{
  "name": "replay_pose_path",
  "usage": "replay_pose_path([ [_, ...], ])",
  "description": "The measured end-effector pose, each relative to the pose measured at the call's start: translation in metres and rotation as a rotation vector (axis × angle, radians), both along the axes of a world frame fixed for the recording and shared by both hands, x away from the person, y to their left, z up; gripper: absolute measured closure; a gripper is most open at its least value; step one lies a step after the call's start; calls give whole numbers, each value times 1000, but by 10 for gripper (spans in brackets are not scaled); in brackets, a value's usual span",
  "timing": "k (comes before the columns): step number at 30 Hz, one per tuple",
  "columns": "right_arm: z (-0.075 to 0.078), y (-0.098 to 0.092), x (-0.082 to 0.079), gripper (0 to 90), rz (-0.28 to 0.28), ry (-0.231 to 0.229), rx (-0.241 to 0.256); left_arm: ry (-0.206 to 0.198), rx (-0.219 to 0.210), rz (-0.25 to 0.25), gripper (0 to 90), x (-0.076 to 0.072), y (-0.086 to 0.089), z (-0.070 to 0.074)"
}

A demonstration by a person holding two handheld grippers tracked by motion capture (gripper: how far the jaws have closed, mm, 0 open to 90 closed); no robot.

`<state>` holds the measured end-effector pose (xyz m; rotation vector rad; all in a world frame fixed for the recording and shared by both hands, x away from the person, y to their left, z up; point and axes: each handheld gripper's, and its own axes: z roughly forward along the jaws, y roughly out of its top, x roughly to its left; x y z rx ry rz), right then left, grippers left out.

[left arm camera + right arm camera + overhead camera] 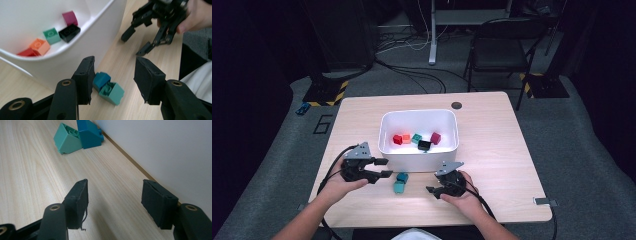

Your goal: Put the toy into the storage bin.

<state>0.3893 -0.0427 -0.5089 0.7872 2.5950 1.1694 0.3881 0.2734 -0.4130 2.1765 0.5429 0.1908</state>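
— Any writing on those bricks?
— None I can read. The teal brick (399, 187) and blue brick (402, 177) lie touching on the table (502, 150), just before the white bin (418, 159).
— And the grippers?
— Left gripper (384, 168) gapes just beside them, empty; right gripper (431, 191) gapes nearby, empty.

I see a white bin (419, 150) mid-worktop (492, 165), holding five small bricks: red (397, 139), orange (406, 139), green (417, 138), black (424, 145), maroon (435, 138). Red & orange touch; black sits just beside green, near maroon. Dark round grommet (456, 105) at worktop's far edge. Behind the worktop: black folding chair (502, 50) on grey carpet, white desk leg (432, 32) w/ cables on the floor, two stand bases w/ yellow-black hazard tape (326, 93), small blue item (302, 108) on the floor at left.
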Motion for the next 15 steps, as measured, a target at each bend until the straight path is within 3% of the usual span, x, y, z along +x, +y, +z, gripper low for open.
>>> replay_pose_path([
  [6,0,0,0,379,-2,1,3,52,27,22,497,-1,1,-36],
  [15,0,0,0,379,-4,1,4,86,33,41,430,2,-1,-69],
])
